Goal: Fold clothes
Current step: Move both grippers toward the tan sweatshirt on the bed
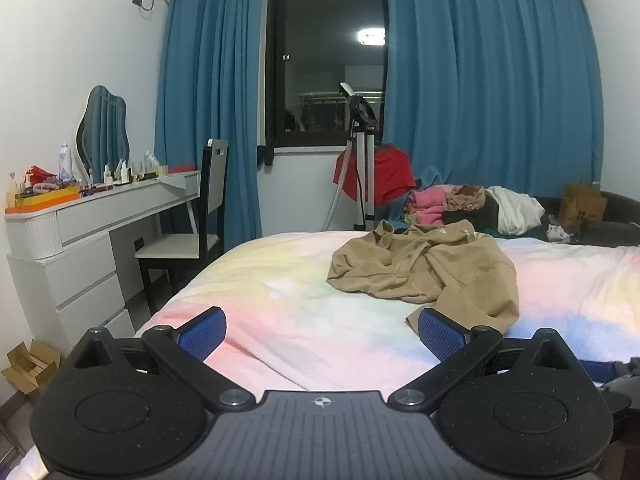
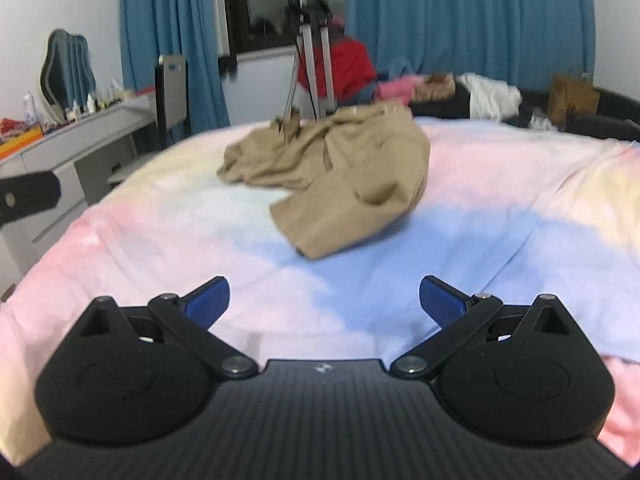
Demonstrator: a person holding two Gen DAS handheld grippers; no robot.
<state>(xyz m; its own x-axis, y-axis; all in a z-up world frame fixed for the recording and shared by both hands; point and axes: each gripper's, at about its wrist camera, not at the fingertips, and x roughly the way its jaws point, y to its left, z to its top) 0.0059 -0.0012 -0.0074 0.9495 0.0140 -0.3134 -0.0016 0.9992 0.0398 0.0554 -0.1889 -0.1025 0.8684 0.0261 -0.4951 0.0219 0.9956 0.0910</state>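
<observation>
A bedroom seen from two hand-held grippers above a bed (image 1: 260, 280) with a pastel, rainbow-tinted cover. On the left, the left gripper (image 1: 322, 334) hovers over the near edge, its blue-padded jaws spread wide and empty. Ahead, toward the right, a tan garment (image 1: 424, 268) lies crumpled in a heap mid-bed, one loose end trailing toward the grippers. The right gripper (image 2: 324, 300) also has its jaws wide apart, holding nothing. Folding looks unstarted: nothing is spread flat or creased. Its type is hard to tell, its sleeves or legs buried in the bunching. The right view is blurred. Beyond, a pile of other clothes (image 1: 472, 208) is partly hidden.
</observation>
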